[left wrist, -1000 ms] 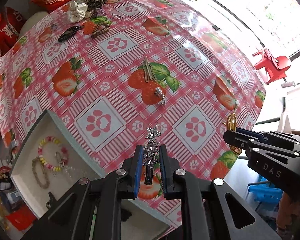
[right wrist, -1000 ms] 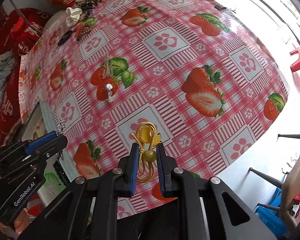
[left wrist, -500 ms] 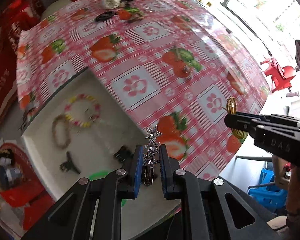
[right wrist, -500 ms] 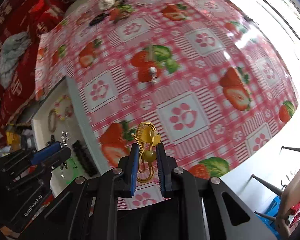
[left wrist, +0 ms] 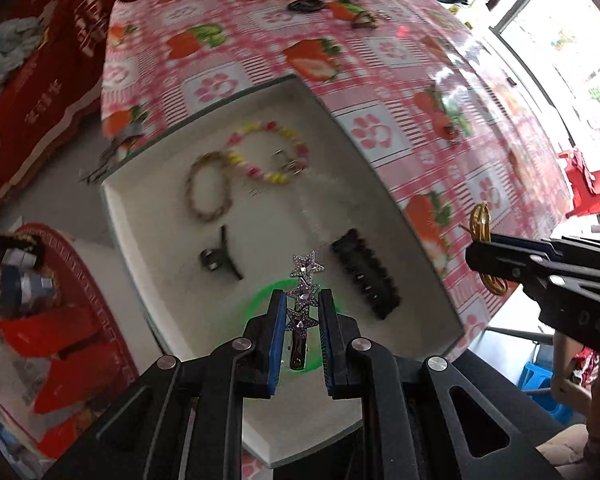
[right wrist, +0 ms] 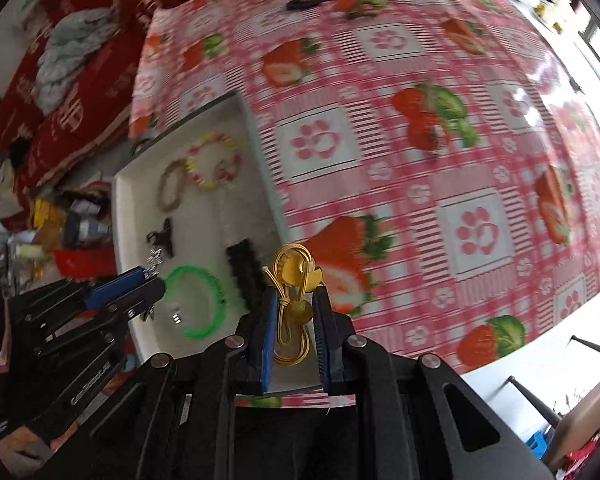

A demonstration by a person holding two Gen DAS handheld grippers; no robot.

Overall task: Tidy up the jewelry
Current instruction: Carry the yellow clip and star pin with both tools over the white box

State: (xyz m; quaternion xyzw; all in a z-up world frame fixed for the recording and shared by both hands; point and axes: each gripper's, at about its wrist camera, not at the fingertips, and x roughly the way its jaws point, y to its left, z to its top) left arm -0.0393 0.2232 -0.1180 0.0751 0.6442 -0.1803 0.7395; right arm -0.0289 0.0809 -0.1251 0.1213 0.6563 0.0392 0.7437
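Already partway: the left gripper (left wrist: 302, 312), clamped on a star hair clip (left wrist: 303, 296), hangs over the white tray (left wrist: 120, 216) of sorted pieces, the right gripper (right wrist: 296, 312) pinches a yellow hair tie (right wrist: 292, 280) at the tray's edge, items beyond the tray remain unsorted, and only the right view fully shows the green bracelet (right wrist: 198, 300).

My left gripper (left wrist: 302, 322) and right gripper (right wrist: 294, 320) fill the lower frame: black angular linkages, round silver screws, blue-padded fingers (left wrist: 277, 336). White lettering at right edge, perhaps "DAS", is partly cut off.
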